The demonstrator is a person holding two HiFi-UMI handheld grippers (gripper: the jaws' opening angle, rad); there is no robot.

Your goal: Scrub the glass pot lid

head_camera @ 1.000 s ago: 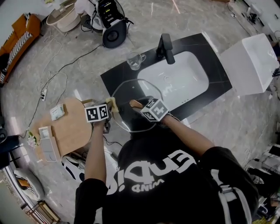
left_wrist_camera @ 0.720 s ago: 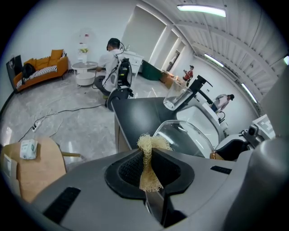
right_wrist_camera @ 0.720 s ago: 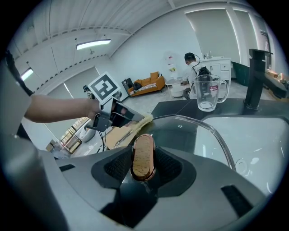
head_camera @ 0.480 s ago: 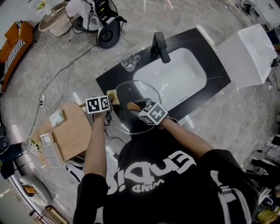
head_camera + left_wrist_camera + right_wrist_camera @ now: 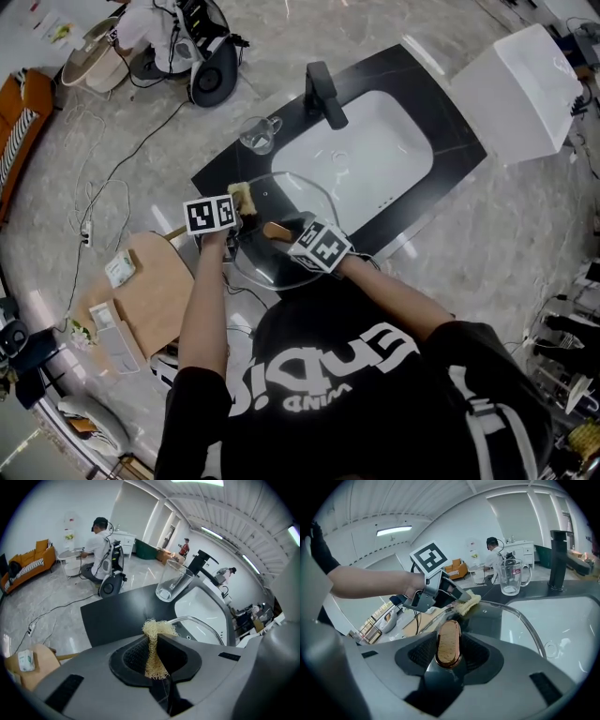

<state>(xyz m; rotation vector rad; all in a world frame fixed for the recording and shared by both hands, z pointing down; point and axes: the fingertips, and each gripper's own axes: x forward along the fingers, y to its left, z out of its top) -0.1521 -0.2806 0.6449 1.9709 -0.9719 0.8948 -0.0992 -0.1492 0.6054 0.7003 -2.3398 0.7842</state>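
While the right tool (image 5: 449, 641) has its jaws closed on the wooden, copper-rimmed knob (image 5: 448, 645) of the glass pot lid (image 5: 302, 201), the lid is held up at the near left corner of the sink (image 5: 375, 155), partly over the white basin and partly over the black tabletop (image 5: 217, 173) on the sink's left. It sits tilted, its clear dome facing the person.

The left tool (image 5: 157, 641) pinches a pale yellow, fibrous scrub pad (image 5: 158, 631) between its jaws, with a tuft sticking out past the tips. In the right gripper view that pad touches the lid near its far rim, on the side away from the sink's basin.

A black tap (image 5: 324, 92) stands at the far left end of the sink. A clear glass mug (image 5: 257, 137) stands upright on the tabletop just left of the tap, well apart from the lid. A round wooden stool top (image 5: 155, 281) with a few small packets on it lies on the floor side, left of the sink and below the person's left arm.
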